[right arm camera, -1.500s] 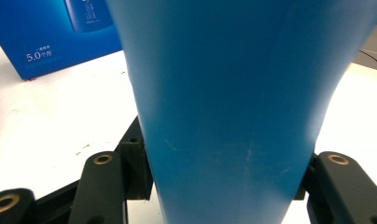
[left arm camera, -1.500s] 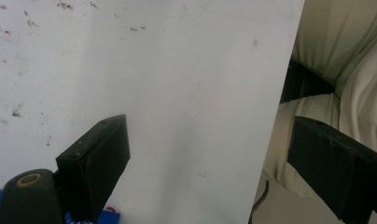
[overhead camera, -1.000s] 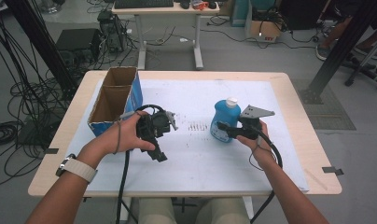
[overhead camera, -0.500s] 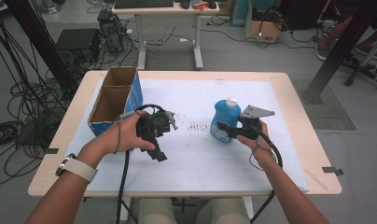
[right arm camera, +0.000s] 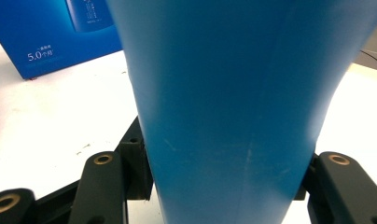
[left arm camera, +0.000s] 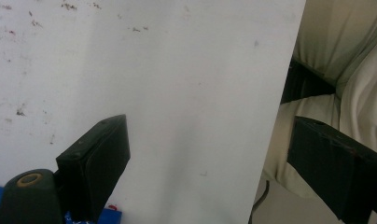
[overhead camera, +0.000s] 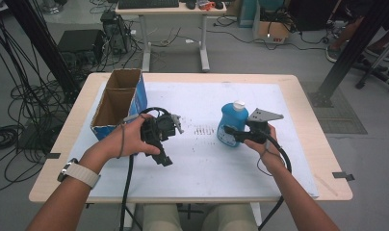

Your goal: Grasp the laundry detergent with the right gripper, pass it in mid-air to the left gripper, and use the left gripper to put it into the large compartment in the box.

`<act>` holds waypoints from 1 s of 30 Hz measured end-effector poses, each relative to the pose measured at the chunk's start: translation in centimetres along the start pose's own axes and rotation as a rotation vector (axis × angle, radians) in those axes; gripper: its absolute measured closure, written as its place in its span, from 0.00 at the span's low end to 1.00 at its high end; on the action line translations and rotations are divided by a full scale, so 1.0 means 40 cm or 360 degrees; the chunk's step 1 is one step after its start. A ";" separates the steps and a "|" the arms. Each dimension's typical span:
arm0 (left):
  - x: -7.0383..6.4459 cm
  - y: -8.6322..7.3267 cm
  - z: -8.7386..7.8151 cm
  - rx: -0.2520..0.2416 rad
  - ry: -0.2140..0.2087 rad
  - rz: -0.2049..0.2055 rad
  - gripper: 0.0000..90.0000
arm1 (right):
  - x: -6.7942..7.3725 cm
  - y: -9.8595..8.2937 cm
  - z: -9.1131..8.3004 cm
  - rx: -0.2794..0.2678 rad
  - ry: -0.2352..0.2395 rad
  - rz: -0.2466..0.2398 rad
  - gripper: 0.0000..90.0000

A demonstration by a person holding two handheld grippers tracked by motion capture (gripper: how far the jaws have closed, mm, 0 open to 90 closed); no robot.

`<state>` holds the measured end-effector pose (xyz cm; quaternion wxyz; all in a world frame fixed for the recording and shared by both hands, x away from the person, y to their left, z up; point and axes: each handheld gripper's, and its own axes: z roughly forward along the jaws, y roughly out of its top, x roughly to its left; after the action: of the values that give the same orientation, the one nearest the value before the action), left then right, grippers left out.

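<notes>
A blue bottle (overhead camera: 232,124) with a white cap stands upright on the white table cover (overhead camera: 207,163), right of centre. My right gripper (overhead camera: 229,132) comes at it from the right and is shut on its lower body. In the right gripper view the bottle (right arm camera: 233,102) sits between the two black jaws of that gripper (right arm camera: 221,186), each pressed against a side. My left gripper (overhead camera: 160,153) is held above the cover left of centre, tilted toward the near edge. Its jaws (left arm camera: 210,128) stand wide open with nothing between them.
An open cardboard box (overhead camera: 116,101) with blue sides stands at the table's left; its blue printed side (right arm camera: 51,32) shows behind the bottle. Dark specks (overhead camera: 204,130) mark the cover between the grippers. The person's trousers (left arm camera: 345,51) lie past the near table edge.
</notes>
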<state>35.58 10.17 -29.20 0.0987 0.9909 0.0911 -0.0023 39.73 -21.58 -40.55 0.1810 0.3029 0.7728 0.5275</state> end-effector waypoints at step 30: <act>0.002 -0.005 -0.008 -0.0009 0.0003 -0.0013 0.15 | -0.002 -0.001 0.001 -0.0008 0.0000 -0.0017 0.48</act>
<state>35.63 10.44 -28.92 0.1014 0.9903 0.0953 -0.0014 39.79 -21.62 -40.60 0.1845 0.2983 0.7731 0.5285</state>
